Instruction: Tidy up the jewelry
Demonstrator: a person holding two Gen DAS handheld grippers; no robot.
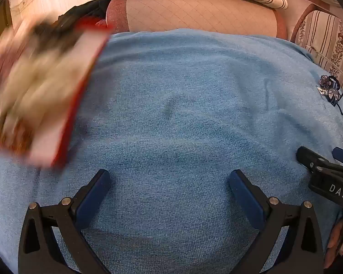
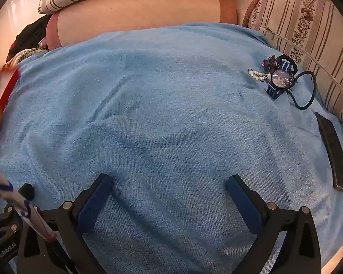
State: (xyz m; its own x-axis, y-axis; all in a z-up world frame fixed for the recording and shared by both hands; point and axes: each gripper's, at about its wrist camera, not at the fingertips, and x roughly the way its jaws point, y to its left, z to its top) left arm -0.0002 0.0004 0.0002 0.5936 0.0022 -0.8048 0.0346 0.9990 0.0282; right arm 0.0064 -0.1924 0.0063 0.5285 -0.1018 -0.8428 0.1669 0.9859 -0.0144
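Note:
A small pile of jewelry (image 2: 277, 77) lies on the blue towel (image 2: 160, 125) at the far right: a blue-strapped watch, a white bead string, a dark flower clip and a black hair tie. It also shows in the left wrist view (image 1: 329, 91). A red-rimmed box (image 1: 41, 96) with pale contents is at the left, blurred. Its red edge shows in the right wrist view (image 2: 2, 105). My left gripper (image 1: 169, 182) is open and empty over the towel. My right gripper (image 2: 169, 187) is open and empty, well short of the jewelry.
A dark flat phone-like object (image 2: 331, 150) lies at the towel's right edge. Striped cushions (image 2: 308, 34) and a pink quilted pillow (image 1: 194, 13) border the far side. The right gripper's body (image 1: 327, 173) shows at the right in the left wrist view.

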